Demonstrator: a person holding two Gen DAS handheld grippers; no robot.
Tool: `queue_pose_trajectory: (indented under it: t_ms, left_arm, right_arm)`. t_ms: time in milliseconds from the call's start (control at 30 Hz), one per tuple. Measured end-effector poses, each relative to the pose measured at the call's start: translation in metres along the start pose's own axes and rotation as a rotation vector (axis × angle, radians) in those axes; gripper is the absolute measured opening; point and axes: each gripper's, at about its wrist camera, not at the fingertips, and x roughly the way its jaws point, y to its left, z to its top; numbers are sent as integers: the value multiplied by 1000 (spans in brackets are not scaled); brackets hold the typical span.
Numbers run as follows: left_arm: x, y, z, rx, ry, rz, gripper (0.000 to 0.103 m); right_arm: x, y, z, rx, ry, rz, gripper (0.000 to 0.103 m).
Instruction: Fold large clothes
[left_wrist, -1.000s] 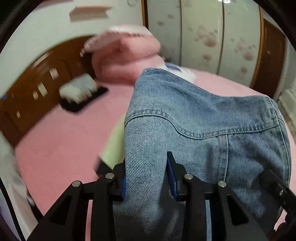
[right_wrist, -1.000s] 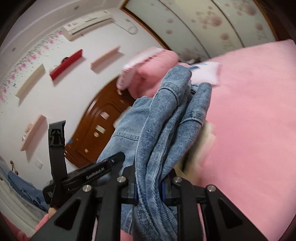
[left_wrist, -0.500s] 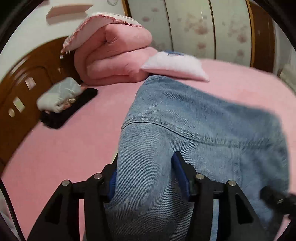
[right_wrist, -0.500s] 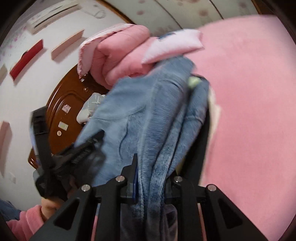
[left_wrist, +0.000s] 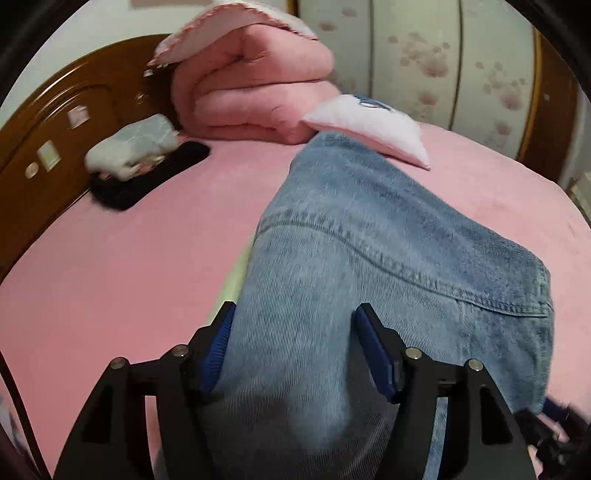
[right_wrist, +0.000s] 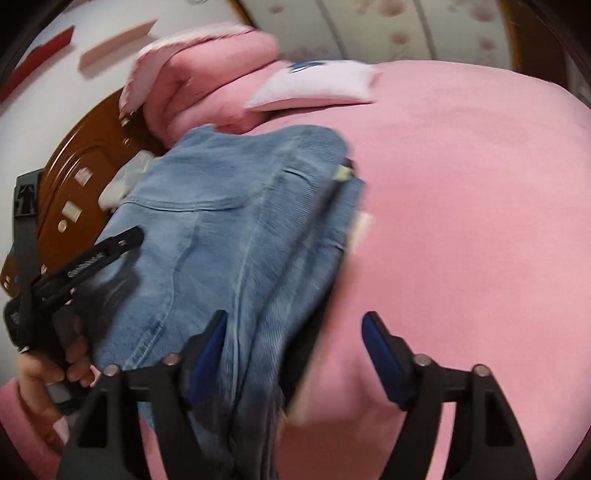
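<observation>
- At the left of the bed (left_wrist: 110, 280), near the headboard (left_wrist: 40, 177), a grey bundle (left_wrist: 133, 146) lay on a black cloth (left_wrist: 147, 181); neither had shifted across the last second.
- The left gripper (left_wrist: 291, 332) had let its fingers spread over that second: they had pinched a narrow fold of the denim jacket (left_wrist: 369, 258), and by this moment they stood wide, with the cloth bulging loosely between them rather than clamped.
- The jacket, which had hung bunched in the air, had come down onto the middle of the bed, its far end reaching toward the white pillow (left_wrist: 369, 125) beside the rolled pink quilt (left_wrist: 251, 81).
- The right gripper (right_wrist: 295, 339) had also released: its fingers had been closed tight on gathered denim, and now they were far apart, the folded edge lying against the left finger only and bare sheet showing by the right one.
- Judging by this, the fold had been laid down and both tools were letting go; the next step would likely be drawing clear without dragging the layers, which looked uneven along the right edge.
</observation>
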Motion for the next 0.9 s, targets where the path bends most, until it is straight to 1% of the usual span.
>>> queue_pose_trajectory:
  t_ms: [67,100,167,200,233,300,367,400,433,500,533,567,600,667,733,800,833,867,900]
  left_arm:
    - [-21,-9,-15,18,5,71,64]
    - [-39,-14,-24,35,-8,105,64]
    - [-70,-27,-42,98,-35,176,67]
    - [-83,-32,-51,109,-25,174,72]
    - [-96,-38,-62,106,4,152,73]
    - [-115,-50,-87,71,80,112,73]
    - [-133,-68,-117,26,188,73,73]
    - [-144,-79,-138,-1,249,58,73]
    - [-155,-91,-156,-16,293,56,73]
    - [-185,-119,-196,-37,365,56,73]
    - [-207,-136,-220,-47,390,47,73]
    - [-227,-152,-241,-49,405,28,73]
    - [-244,-166,-259,-40,418,11,73]
    - [-283,-201,-294,17,459,-16,73]
    - [-314,-229,-317,84,500,-49,73]
    - [-350,-260,-331,178,534,-101,73]
    - [-372,-276,-334,239,527,-130,73]
    - [-388,-287,-335,279,512,-141,73]
    - [-407,-300,-334,321,492,-157,73]
  right_arm:
    - [-15,-14,-21,66,14,17,74]
    - [-25,-21,-33,82,21,18,74]
    - [-40,-32,-56,75,44,-37,74]
    - [-55,-41,-77,63,71,-59,74]
    - [-64,-52,-89,64,89,-63,74]
    - [-93,-76,-124,88,152,-94,74]
    - [-124,-101,-154,119,189,-117,74]
    - [-146,-117,-171,134,208,-143,74]
    - [-165,-130,-183,145,220,-167,74]
    - [-212,-162,-208,171,229,-227,74]
    - [-241,-181,-221,187,225,-263,74]
    - [-260,-192,-228,194,217,-284,74]
    - [-290,-209,-237,197,200,-328,74]
    - [-338,-231,-249,176,171,-400,74]
    - [-391,-249,-260,135,152,-478,74]
    - [-448,-262,-269,106,130,-553,74]
    - [-473,-269,-275,107,120,-574,74]
    - [-486,-269,-275,111,112,-584,74]
    - [-514,-271,-276,118,88,-590,74]
